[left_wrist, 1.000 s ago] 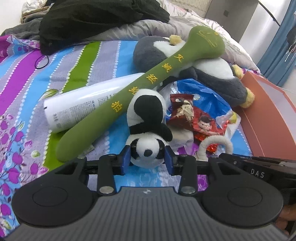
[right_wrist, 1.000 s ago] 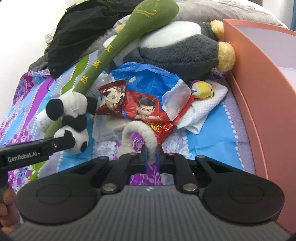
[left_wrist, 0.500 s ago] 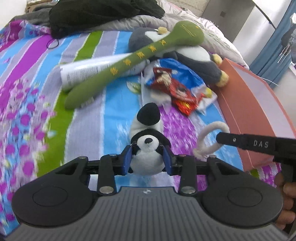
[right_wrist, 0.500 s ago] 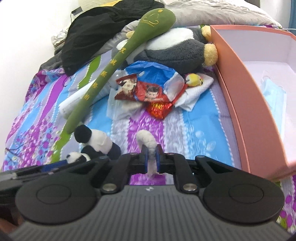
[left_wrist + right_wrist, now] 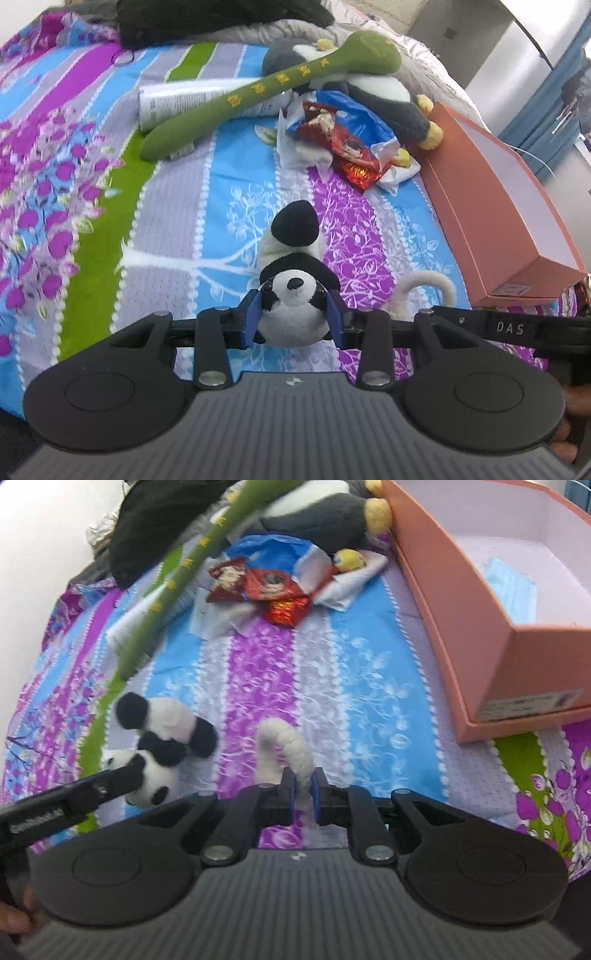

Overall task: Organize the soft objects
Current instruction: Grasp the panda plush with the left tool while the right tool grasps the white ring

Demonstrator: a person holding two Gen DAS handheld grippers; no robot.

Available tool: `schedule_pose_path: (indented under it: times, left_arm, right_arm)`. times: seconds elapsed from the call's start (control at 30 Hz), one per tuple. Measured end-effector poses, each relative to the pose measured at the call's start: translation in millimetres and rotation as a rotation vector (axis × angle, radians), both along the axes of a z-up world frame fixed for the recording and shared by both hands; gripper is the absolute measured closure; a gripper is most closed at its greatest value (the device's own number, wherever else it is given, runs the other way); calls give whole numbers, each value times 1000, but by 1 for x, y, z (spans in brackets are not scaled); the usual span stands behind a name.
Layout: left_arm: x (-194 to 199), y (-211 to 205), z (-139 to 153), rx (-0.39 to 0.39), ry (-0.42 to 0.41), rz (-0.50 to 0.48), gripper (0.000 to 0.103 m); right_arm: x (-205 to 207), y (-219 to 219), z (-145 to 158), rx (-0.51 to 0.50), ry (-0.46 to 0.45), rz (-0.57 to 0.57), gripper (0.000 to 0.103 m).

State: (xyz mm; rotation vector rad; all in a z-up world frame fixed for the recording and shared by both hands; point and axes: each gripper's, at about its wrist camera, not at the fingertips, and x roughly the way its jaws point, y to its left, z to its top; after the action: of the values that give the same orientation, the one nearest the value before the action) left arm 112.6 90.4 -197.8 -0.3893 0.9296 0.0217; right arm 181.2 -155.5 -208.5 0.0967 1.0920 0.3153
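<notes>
Above the striped bedspread [image 5: 221, 206], my left gripper [image 5: 293, 319] clamps the panda plush [image 5: 291, 266] and my right gripper [image 5: 303, 794] pinches the white fuzzy loop [image 5: 284, 746], neither yet inside the orange box [image 5: 480, 602], so most sorting remains.

You're in a bedroom, clearly. Striped floral bedspread [image 5: 177, 206] everywhere, rumpled grey duvet [image 5: 424, 48] at 1 o'clock, blue curtain [image 5: 554, 122] at 2.

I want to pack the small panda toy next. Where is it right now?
The small panda toy is clamped by its head in the left gripper, above the striped bedspread, left of the white fuzzy loop held by the right gripper.
</notes>
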Motion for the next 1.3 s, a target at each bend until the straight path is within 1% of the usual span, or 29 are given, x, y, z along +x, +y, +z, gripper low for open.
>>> schedule_pose_path:
  times: [0.1, 0.13, 0.2, 0.23, 0.3, 0.33, 0.4, 0.43, 0.5, 0.6, 0.67, 0.83, 0.87, 0.93, 1.07, 1.13, 1.17, 1.23, 1.3]
  left_arm:
    - [-1, 0, -4, -10, 7, 10, 55]
    - [-2, 0, -5, -13, 8, 17, 54]
    - [-3, 1, -8, -26, 8, 25, 54]
    - [-4, 2, -9, -28, 7, 31, 54]
    - [-6, 2, -10, -23, -3, 48, 54]
    - [-8, 2, -9, -4, -18, 56, 54]
    - [-9, 1, -9, 22, -28, 65, 54]
    - [-10, 1, -9, 18, -31, 69, 54]
    - [-10, 4, -10, -1, -36, 77, 54]
    - [-10, 5, -10, 16, -43, 87, 54]
    - [-10, 7, -11, 12, -43, 94, 54]
    - [-9, 8, -14, -4, -46, 97, 53]
    - [-9, 7, -14, -4, -45, 97, 53]
    - [-8, 7, -15, -4, -46, 97, 48]
    - [-8, 4, -16, 8, -38, 95, 44]
    - [-7, 3, -17, 3, -37, 91, 40]
    - [-7, 3, -18, 0, -34, 90, 40]
    - [-6, 2, -20, 0, -25, 88, 40]
    - [-6, 2, -21, -5, -22, 81, 40]
  right_arm:
    - [1, -3, -2, -28, -15, 4, 87]
    - [1, -3, -2, -30, -19, 10, 84]
    - [1, -4, -1, -42, -34, 12, 65]
    - [0, -5, 0, -45, -44, 15, 61]
    - [-1, -6, 2, -51, -55, 15, 50]
    - [-2, -7, 2, -58, -58, 17, 47]
    - [-3, -6, 2, -73, -71, 31, 35]
    - [-3, -5, 1, -81, -77, 42, 34]
    - [-1, -2, -1, -86, -79, 68, 34]
    - [3, 6, -5, -87, -78, 91, 34]
    - [6, 13, -10, -95, -83, 102, 34]
    - [13, 24, -26, -134, -82, 98, 34]
    - [14, 25, -28, -128, -77, 97, 32]
    - [12, 28, -30, -120, -77, 98, 33]
    - [5, 37, -33, -130, -96, 144, 49]
    - [3, 41, -34, -151, -115, 167, 59]
    - [3, 42, -34, -156, -121, 170, 66]
    - [3, 41, -33, -159, -130, 178, 71]
    - [3, 40, -33, -158, -135, 191, 71]
